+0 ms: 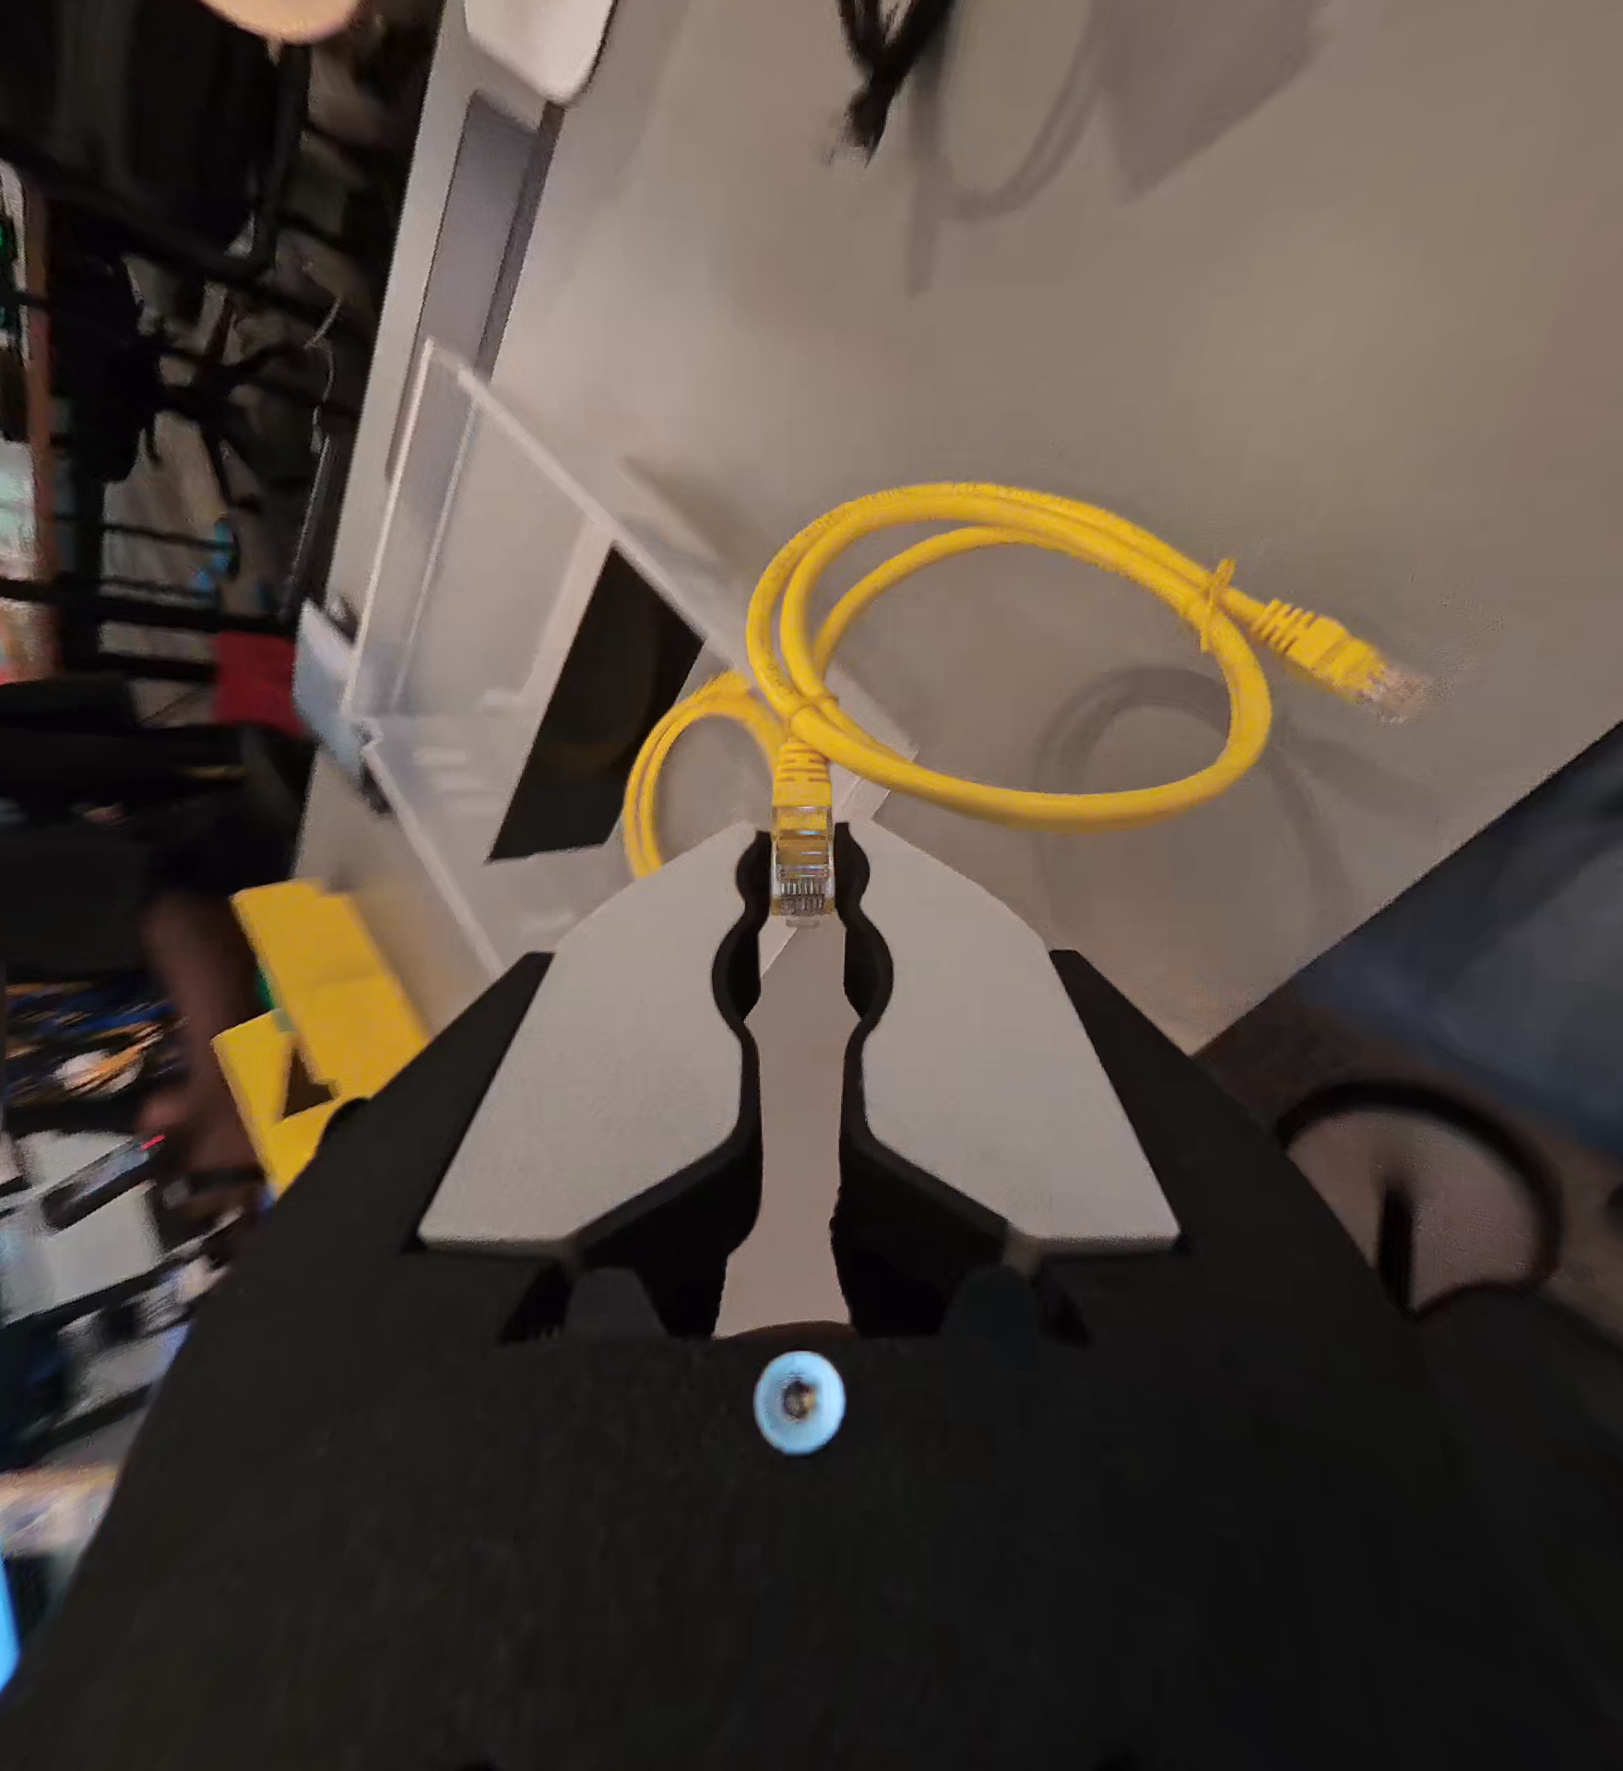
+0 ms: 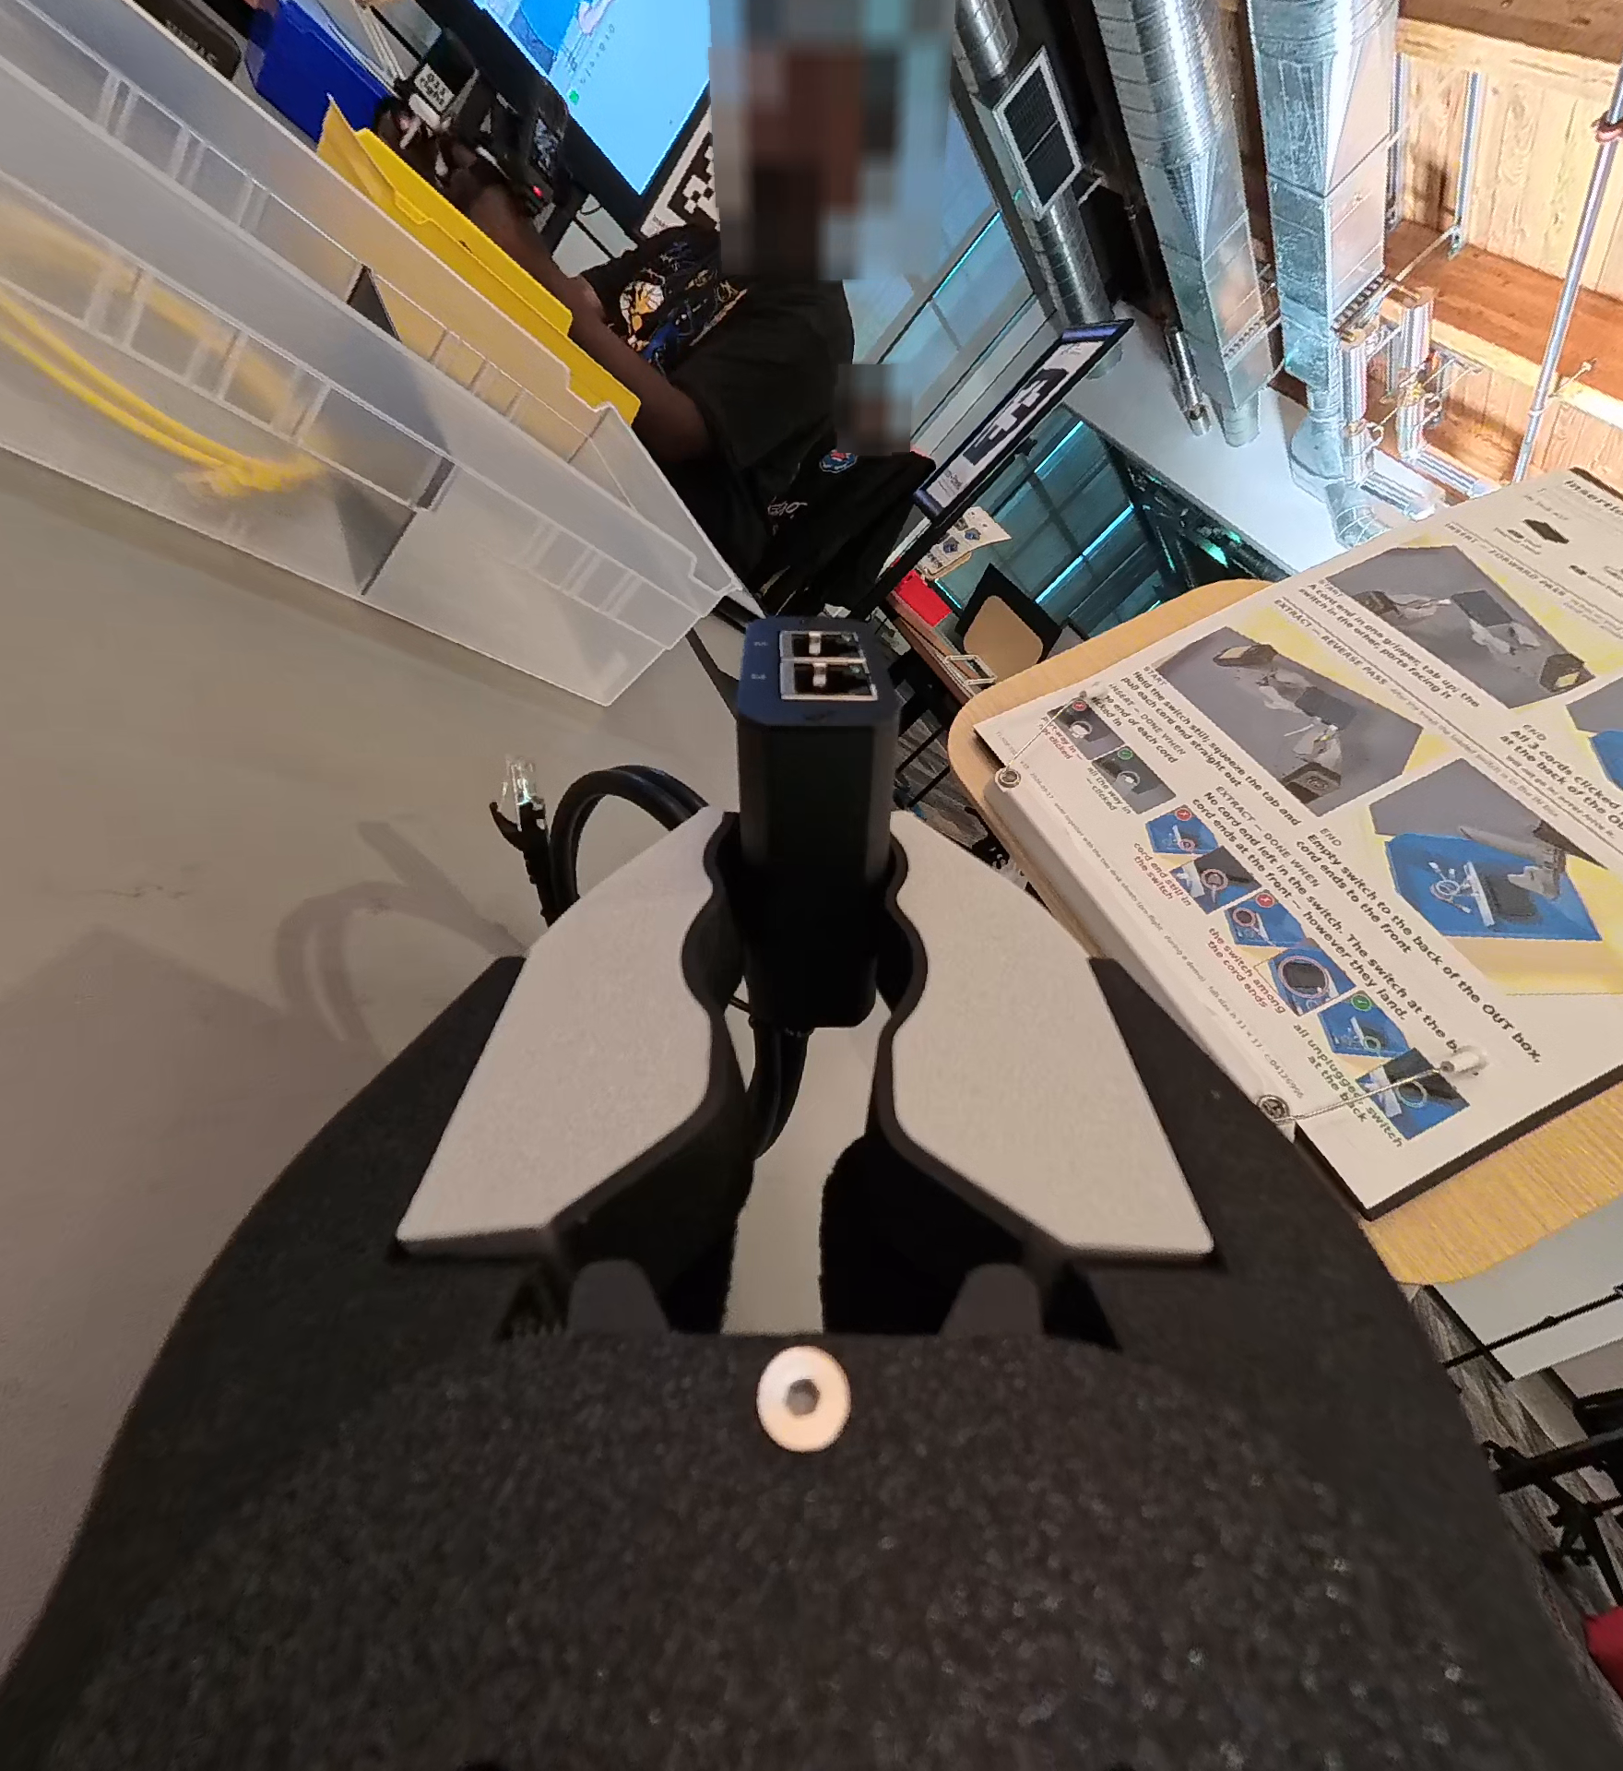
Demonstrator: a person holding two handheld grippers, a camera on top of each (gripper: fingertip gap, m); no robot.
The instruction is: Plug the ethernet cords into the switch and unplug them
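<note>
Clear plastic bins [image 2: 520, 537] run across the upper left of the right wrist view, resting on the pale worktop [image 2: 166, 815]. Behind them stand yellow dividers [image 2: 463, 249], with a blue box [image 2: 309, 67] and a lit screen [image 2: 626, 86] at the top edge. A person in a black shirt [image 2: 769, 412] sits upper centre. A printed instruction sheet [image 2: 1363, 815] lies on a wooden board [image 2: 1478, 1207] at the right. Metal ducts [image 2: 1191, 192] hang upper right.

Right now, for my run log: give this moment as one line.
left gripper: shut on yellow ethernet cord plug | right gripper: shut on black switch | both visible ports empty
</note>
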